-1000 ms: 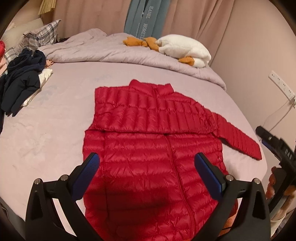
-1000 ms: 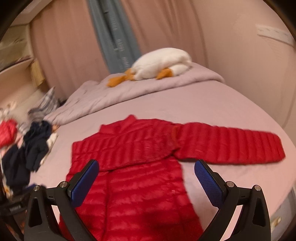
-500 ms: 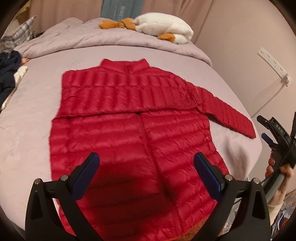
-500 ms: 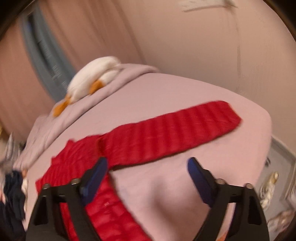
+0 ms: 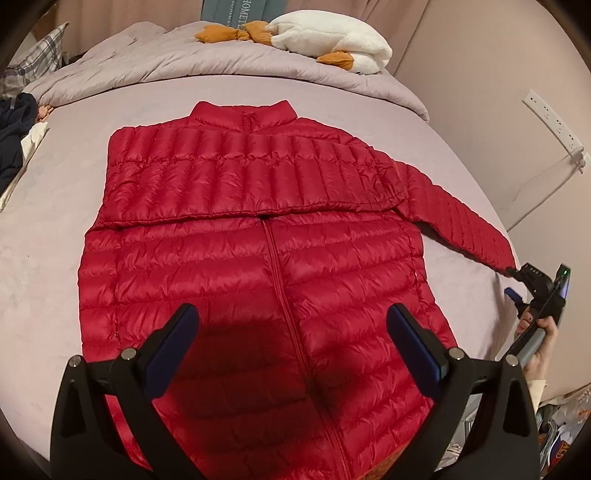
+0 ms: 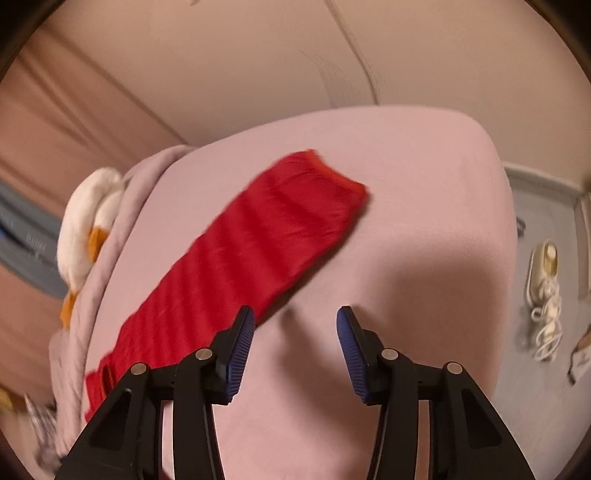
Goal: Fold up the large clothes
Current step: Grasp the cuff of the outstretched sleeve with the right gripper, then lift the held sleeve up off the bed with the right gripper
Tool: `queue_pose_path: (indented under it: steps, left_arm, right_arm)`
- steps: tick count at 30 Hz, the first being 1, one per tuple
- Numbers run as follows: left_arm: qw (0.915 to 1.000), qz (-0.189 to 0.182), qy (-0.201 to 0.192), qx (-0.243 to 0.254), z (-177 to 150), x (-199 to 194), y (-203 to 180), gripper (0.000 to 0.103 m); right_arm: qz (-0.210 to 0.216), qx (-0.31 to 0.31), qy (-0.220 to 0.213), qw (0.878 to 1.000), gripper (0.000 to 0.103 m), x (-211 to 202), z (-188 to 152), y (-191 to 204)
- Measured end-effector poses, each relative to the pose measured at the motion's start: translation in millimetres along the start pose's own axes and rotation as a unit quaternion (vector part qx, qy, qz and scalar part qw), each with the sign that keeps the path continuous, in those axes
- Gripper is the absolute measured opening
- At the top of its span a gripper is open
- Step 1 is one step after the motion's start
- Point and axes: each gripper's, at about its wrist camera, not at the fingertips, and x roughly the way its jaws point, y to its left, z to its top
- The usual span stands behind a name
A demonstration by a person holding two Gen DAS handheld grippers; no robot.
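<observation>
Grey-blue hanging cloth (image 5: 242, 7) behind the bed carried white capitals, partly cut off by the frame edge: "HOMETE" legible, rest hidden. Right hand-held gripper (image 5: 517, 282) bore small pale letters on its black body, too small to read. Bottom-right clutter showed lettering, illegible. Right wrist view blurred; nothing readable.

Jacket hem (image 5: 258, 454) cut off below

Left gripper (image 5: 291, 332): black angular arms, blue ribbed pads, silver pivot screws.
Right gripper (image 6: 294, 341): same build (white lettering, green light).
Sleeve (image 5: 535, 386): cream cuff.
</observation>
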Motion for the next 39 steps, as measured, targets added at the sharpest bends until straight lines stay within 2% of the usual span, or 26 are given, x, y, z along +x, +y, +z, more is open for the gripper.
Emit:
queue_pose_path:
  steps: [4,8,13,16,17,18,20,27,39]
  left_arm:
    - [1.0,0.007,0.005,-0.001,2.3,4.4,0.3,0.101]
    - [0.9998,0.015,0.011,-0.003,5.6,9.8,0.9,0.101]
    - [0.9998,0.015,0.015,-0.006,9.3,13.4,1.4,0.101]
    - [0.9998,0.016,0.012,-0.008,11.8,11.7,3.3,0.101]
    - [0.9998,0.017,0.01,-0.009,12.6,10.4,4.6,0.101]
    - [0.9998,0.017,0.008,-0.01,13.3,9.1,5.9,0.101]
    - [0.9997,0.019,0.002,-0.015,14.8,5.9,10.6,0.101]
    - [0.9985,0.027,-0.022,-0.041,17.5,-7.9,30.3,0.101]
    - [0.9938,0.037,-0.055,-0.089,12.1,-33.6,69.4,0.101]
  right_arm:
    - [0.035,0.038,-0.006,0.999,0.047,9.6,8.6,-13.8]
    - [0.046,0.039,-0.013,0.998,0.046,16.1,16.0,-11.1]
    - [0.073,0.052,-0.022,0.996,0.04,23.5,20.9,-14.9]
    - [0.081,0.054,-0.024,0.995,0.027,27.5,24.3,-15.1]
    - [0.079,0.05,-0.022,0.995,0.019,28.0,25.2,-14.7]
    - [0.074,0.041,-0.023,0.996,0.013,26.5,25.6,-10.5]
    - [0.057,0.014,-0.03,0.998,0.01,20.9,27.8,0.8]
    - [0.014,-0.089,-0.093,0.992,0.008,-22.7,28.6,57.4]
    - [0.066,-0.193,-0.137,0.969,0.008,-82.2,11.1,138.4]
